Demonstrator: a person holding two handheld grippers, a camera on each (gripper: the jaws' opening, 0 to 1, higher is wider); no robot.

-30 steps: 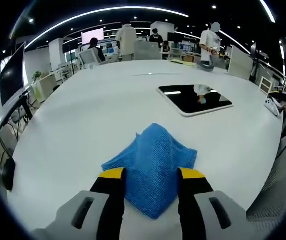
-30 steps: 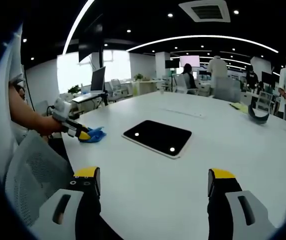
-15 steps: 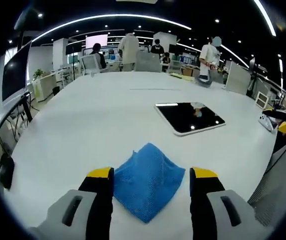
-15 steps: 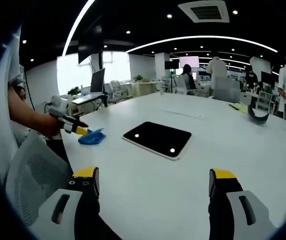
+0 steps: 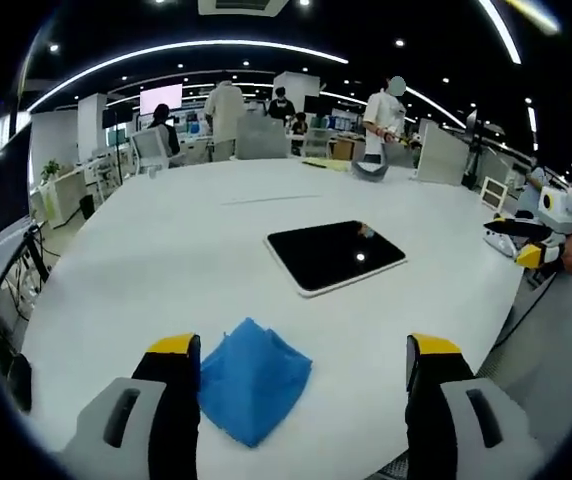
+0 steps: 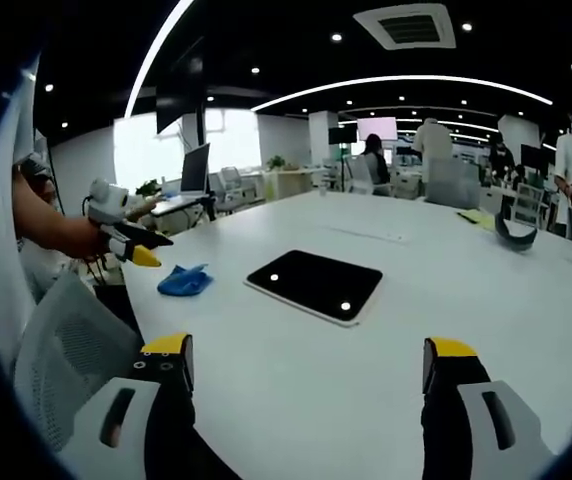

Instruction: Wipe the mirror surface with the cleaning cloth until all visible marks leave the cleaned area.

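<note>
Two grippers are mine, both with jaws wide apart. My left gripper hangs just above the blue cloth. The mirror lies farther out on the white table, and my right gripper holds nothing.

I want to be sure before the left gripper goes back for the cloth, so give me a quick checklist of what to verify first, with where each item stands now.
1. Left gripper open: ok, jaws stand wide apart.
2. Blue cloth free on the white table: ok, it lies crumpled between the jaws, untouched.
3. Mirror in view and uncovered: ok, flat on the table beyond the cloth.
4. Right gripper out of the way: ok, open and empty, held off the table's edge.
5. Marks on the mirror: cannot tell, its dark surface shows light reflections.
</note>
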